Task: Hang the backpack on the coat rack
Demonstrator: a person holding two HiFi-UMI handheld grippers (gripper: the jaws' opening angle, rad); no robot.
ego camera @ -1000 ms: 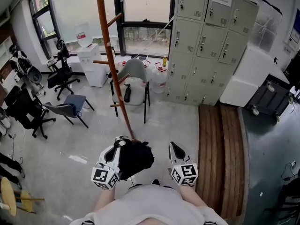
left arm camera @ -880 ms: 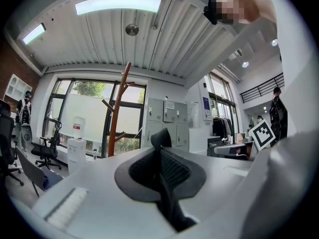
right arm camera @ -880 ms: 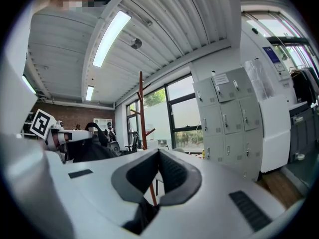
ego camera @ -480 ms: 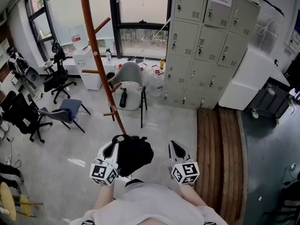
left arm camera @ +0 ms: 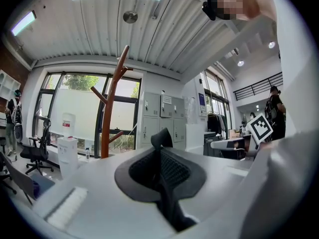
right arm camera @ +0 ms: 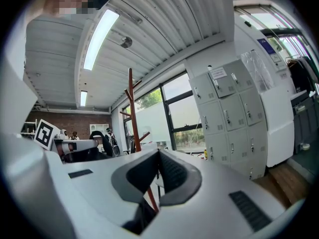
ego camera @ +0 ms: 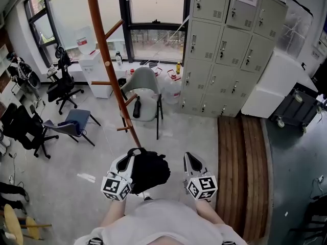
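The brown wooden coat rack [ego camera: 110,65] stands just ahead of me, its foot hidden behind the black backpack [ego camera: 150,170]. My left gripper [ego camera: 133,153] is shut on the backpack's top strap [left arm camera: 162,136], which sticks up between the closed pads, and the bag hangs beside it. In the left gripper view the left gripper [left arm camera: 160,156] points level at the coat rack [left arm camera: 113,108]. My right gripper [ego camera: 188,158] is to the right of the bag, apart from it. Its pads meet with nothing between them in the right gripper view [right arm camera: 159,166], and the coat rack [right arm camera: 132,113] stands beyond.
A grey chair [ego camera: 145,88] stands right behind the rack, with water jugs [ego camera: 171,86] beside it. Grey lockers [ego camera: 225,40] fill the back right and a wooden platform [ego camera: 245,157] lies at the right. Office chairs [ego camera: 61,83] and a water dispenser [ego camera: 91,60] stand at the left.
Both grippers have moved forward toward the rack with the backpack still hanging from the left one. The rack's foot has shifted slightly left in the head view.
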